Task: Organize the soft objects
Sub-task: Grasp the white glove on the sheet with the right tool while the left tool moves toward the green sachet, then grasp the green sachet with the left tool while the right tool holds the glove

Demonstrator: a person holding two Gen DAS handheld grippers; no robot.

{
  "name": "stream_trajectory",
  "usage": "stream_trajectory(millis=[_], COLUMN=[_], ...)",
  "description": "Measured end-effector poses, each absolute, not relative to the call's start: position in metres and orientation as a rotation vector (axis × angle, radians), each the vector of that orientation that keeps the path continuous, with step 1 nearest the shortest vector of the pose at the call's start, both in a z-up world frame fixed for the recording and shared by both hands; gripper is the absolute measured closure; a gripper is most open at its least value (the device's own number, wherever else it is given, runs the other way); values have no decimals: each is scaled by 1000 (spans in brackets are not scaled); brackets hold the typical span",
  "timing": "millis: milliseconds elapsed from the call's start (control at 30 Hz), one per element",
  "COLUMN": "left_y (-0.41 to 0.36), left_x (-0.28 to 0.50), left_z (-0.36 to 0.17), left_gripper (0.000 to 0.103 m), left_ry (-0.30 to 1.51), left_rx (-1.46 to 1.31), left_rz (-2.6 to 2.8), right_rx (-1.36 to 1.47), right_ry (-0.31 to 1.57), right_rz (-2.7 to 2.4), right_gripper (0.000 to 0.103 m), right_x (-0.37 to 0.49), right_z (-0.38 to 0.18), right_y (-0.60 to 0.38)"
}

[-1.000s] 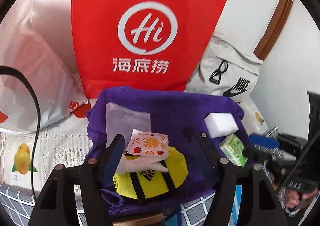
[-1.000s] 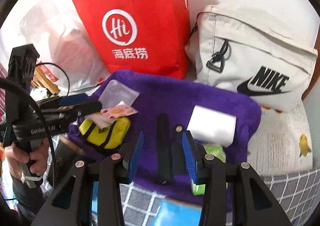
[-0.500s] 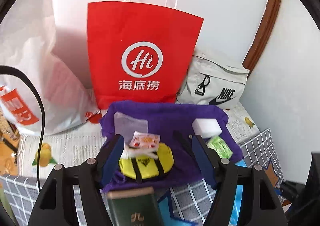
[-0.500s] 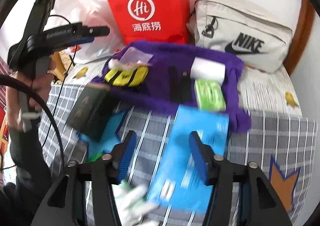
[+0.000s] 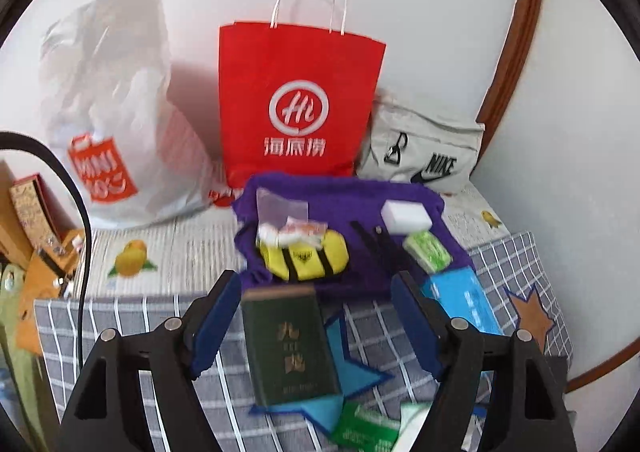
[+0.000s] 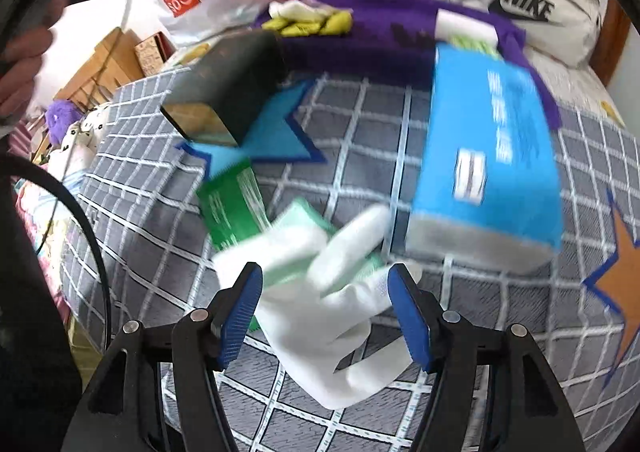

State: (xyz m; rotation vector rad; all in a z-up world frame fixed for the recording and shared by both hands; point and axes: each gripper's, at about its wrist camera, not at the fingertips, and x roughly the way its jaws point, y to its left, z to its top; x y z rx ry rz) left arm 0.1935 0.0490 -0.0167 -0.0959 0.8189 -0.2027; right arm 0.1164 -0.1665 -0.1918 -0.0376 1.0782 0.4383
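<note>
Grey checked bed cover carries everything. Purple towel spread at far end, near red paper bag; yellow pouch and white sponge on it. Blue box and dark green book lie nearer. White glove lies between spread fingers of right hand-held gripper, not pinched. Left hand-held gripper released, above book.

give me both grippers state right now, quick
left gripper: open, holding nothing, above the dark green book.
right gripper: open, straddling the white glove, not clamped on it.
</note>
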Motion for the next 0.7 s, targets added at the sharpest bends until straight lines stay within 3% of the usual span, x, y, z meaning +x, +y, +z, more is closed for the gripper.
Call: stream_trajectory(millis=[167, 300, 333, 400, 467, 600, 700], left_y=[48, 45, 44, 42, 40, 30, 25], left_x=[166, 147, 142, 135, 129, 120, 111], left_z=[-36, -58, -67, -81, -96, -127, -143], left_gripper=[27, 27, 27, 27, 27, 27, 27], left_ry=[860, 906, 927, 959, 998, 1083, 1125], left_rx=[-105, -103, -102, -100, -108, -106, -129], left_rz=[-212, -224, -224, -224, -222, -195, -196], right_rx=[-65, -176, -189, -183, -158, -116, -85], right_ry=[1061, 1024, 1011, 996, 995, 1001, 992], right_rz=[419, 389, 386, 398, 396, 396, 403], right_gripper=[25, 29, 32, 53, 68, 84, 87], right_x=[110, 102, 99, 94, 92, 89, 85], right_z=[-202, -211, -210, -209, -207, -204, -197], right_y=[-155, -141, -139, -141, -148, -162, -172])
